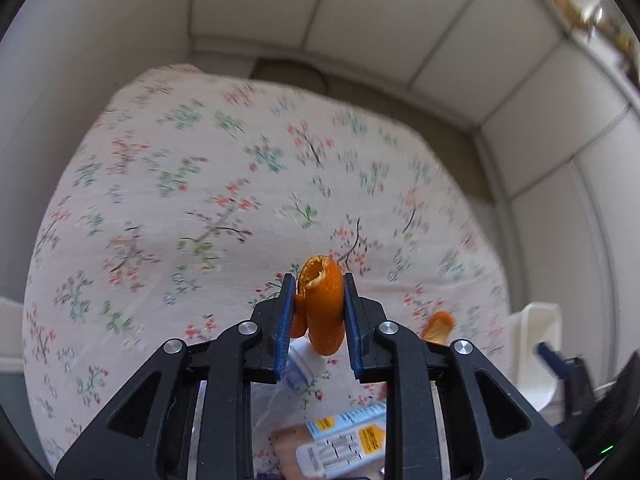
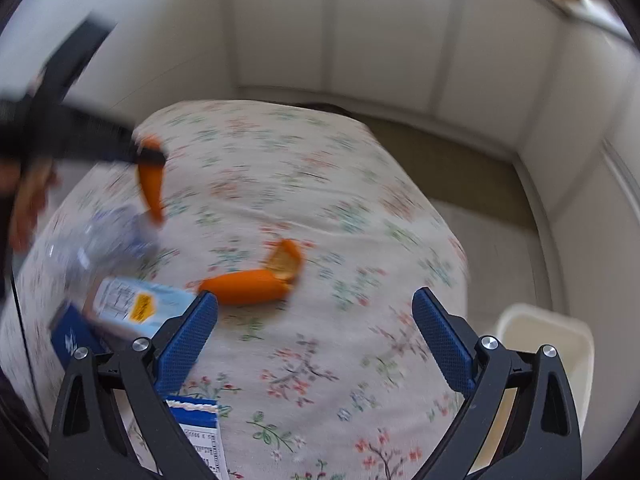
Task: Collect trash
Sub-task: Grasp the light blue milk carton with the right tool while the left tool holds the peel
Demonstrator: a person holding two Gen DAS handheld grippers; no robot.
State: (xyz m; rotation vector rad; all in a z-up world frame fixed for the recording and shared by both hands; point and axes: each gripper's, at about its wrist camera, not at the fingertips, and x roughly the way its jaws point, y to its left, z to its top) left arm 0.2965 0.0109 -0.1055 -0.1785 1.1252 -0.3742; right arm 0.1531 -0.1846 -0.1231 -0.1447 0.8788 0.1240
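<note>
My left gripper [image 1: 318, 292] is shut on a curled piece of orange peel [image 1: 322, 304] and holds it above the floral tablecloth [image 1: 180, 200]. It also shows blurred at the upper left of the right wrist view [image 2: 150, 156], with the peel [image 2: 152, 188] hanging from it. My right gripper [image 2: 316, 316] is open and empty above the cloth. A second orange peel [image 2: 256, 276] lies on the cloth just beyond its left finger; it also shows in the left wrist view [image 1: 438, 326]. A crumpled clear plastic bottle [image 2: 104, 240] and a blue carton [image 2: 120, 308] lie at the left.
A white bin [image 2: 548, 344] stands on the floor off the table's right side, also seen in the left wrist view [image 1: 540, 356]. A blue-and-white wrapper [image 2: 200, 428] lies under my right gripper. White panelled walls surround the table.
</note>
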